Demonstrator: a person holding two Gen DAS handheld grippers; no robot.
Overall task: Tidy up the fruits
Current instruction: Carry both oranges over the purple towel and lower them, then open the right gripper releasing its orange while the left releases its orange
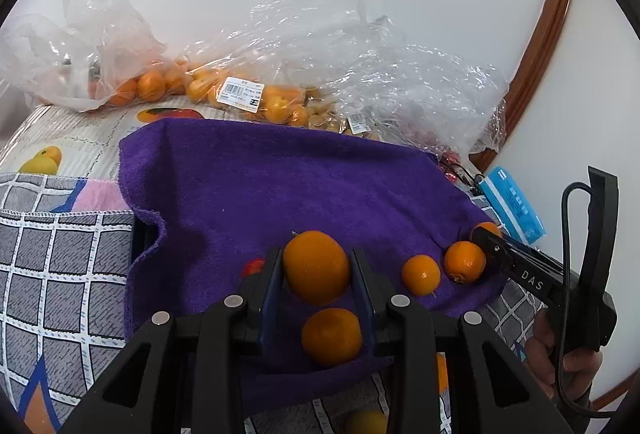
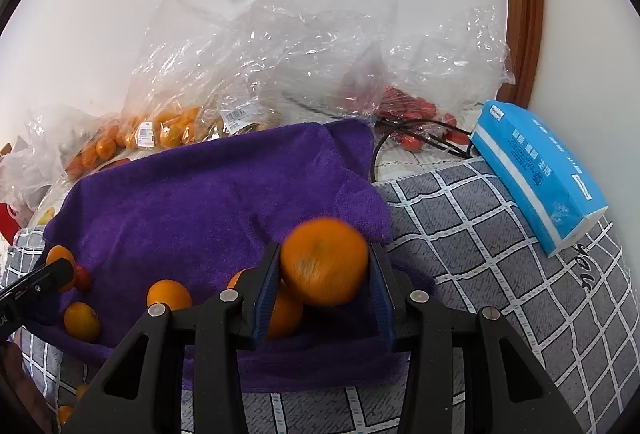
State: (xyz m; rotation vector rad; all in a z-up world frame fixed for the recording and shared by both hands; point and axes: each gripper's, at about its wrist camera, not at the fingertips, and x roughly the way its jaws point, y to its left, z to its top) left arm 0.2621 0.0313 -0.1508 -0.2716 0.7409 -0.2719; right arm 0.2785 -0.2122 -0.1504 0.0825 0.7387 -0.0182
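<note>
On the side of my right gripper (image 1: 486, 234), seen from the left camera, I can read the white letters "DAS". The blue tissue pack (image 2: 538, 170) by the wall carries white print too small for me to read, and the barcode labels (image 1: 242, 94) on the clear fruit bags (image 1: 320, 54) are just as illegible. My left gripper (image 1: 316, 270) reaches forward low over the purple towel (image 1: 280, 178), its jaws clamped on an orange (image 1: 316, 266). My right gripper comes in from the right, its jaws closed on a second, blurred orange (image 2: 324, 260). Loose oranges (image 1: 421, 274) lie on the towel's near edge, one (image 1: 331, 336) just below my left jaws.
</note>
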